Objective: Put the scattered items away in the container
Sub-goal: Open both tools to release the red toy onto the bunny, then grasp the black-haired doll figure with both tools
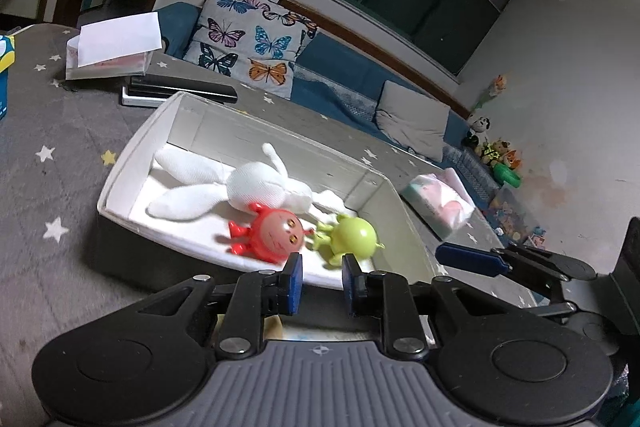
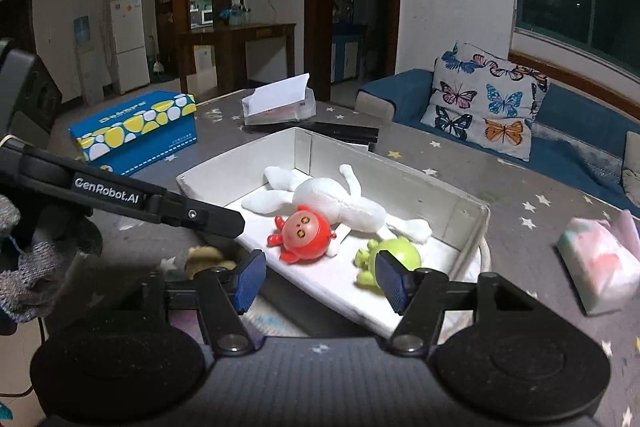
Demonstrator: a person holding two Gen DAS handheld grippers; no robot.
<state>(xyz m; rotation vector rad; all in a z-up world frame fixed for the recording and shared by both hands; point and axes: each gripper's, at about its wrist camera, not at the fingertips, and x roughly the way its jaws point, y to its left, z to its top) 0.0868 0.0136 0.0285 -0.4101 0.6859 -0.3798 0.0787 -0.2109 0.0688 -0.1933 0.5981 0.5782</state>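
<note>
Nearest us, our left gripper [image 1: 320, 277] hovers at the near rim of the white box [image 1: 120, 171], jaws parted with nothing between them, and our right gripper [image 2: 320, 281] hangs spread wide and empty over the same end. Just beyond, the red toy [image 2: 304, 237] and green toy [image 2: 394, 259] lie inside beside the white plush rabbit [image 2: 344, 201], gathered there as tidying requires. A yellowish toy [image 2: 206, 257] sits outside on the worktop [image 2: 540, 195], probably next. Farther back stand a blue tissue box [image 2: 136, 131] and tissue pack [image 2: 600, 267].

white box [image 1: 120, 171]: plush rabbit [image 1: 256, 187], red figure [image 1: 276, 235], green figure [image 1: 354, 237] | left hand-held gripper [image 1: 320, 283]: parted, empty
</note>
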